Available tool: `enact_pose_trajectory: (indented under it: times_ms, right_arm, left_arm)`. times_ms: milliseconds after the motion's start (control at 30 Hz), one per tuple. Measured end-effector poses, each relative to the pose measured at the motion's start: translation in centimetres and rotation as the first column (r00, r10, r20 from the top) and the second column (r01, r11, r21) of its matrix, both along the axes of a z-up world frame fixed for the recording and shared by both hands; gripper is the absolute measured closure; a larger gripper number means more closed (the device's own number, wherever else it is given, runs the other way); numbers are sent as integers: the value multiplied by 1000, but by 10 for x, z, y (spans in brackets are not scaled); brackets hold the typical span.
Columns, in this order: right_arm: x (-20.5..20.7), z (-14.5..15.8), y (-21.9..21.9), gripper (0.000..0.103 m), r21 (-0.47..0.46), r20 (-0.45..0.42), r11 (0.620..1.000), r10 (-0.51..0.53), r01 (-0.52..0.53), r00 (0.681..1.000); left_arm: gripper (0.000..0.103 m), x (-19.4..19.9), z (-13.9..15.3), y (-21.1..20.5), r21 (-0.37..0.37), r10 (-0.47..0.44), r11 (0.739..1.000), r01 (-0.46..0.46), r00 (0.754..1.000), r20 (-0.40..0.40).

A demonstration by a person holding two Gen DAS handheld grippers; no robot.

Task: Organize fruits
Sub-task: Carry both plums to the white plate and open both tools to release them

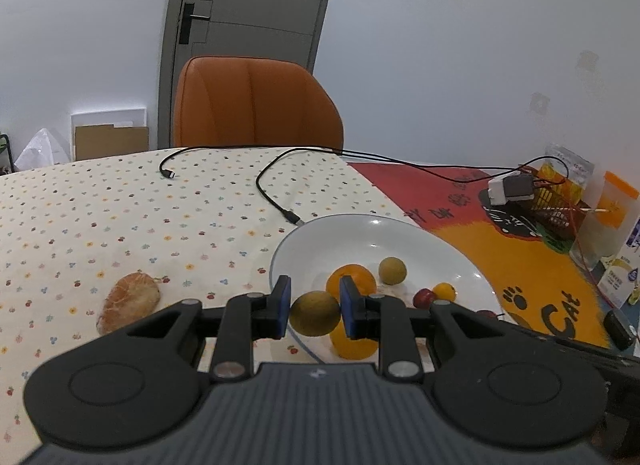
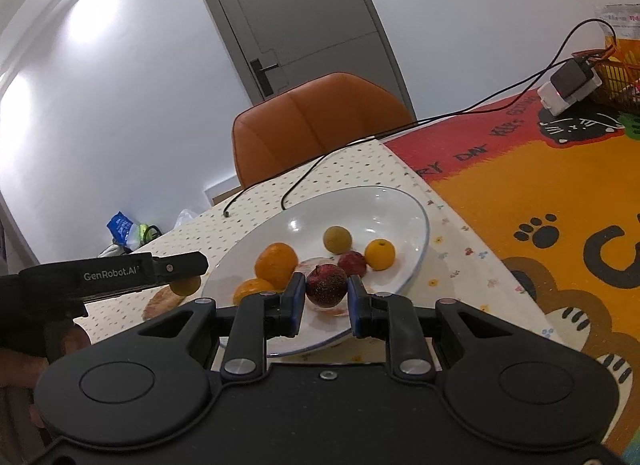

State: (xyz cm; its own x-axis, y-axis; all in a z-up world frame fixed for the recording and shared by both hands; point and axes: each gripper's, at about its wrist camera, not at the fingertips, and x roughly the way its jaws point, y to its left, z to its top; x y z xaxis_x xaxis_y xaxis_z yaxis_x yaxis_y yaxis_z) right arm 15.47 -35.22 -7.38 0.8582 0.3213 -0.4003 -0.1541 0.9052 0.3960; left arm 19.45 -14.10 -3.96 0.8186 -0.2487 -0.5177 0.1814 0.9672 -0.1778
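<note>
Blue-padded left tool clamps olive fruit.

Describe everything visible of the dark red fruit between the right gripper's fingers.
The dark red fruit is round, apple-like, with a speckled, dull maroon skin and a short stem at its top. It sits upright between the blue pads of the right hand-held gripper, which close on its two sides. It is over the near part of the white plate; whether it rests on it cannot be told.
</note>
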Motion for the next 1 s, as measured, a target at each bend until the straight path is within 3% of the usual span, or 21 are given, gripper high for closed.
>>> enact_pose_trajectory:
  times_ms: [367,533,667,1000]
  right_arm:
    - [5,5,-1,81,-18,16,1000,-23,23,1000]
    - [-1,10,9,53,-56,33,998,-21,23,999]
    - [-4,11,19,45,-68,26,998,-1,3,1000]
    - [-12,21,45,30,-111,36,993,45,-41,998]
  left_arm:
    - [74,-1,5,14,-17,31,999,-31,999,5]
    - [65,-10,8,28,-11,58,998,-58,998,-2]
    - [48,-21,11,41,1,83,997,-83,997,12]
    - [30,-40,19,77,-8,168,986,-168,985,32]
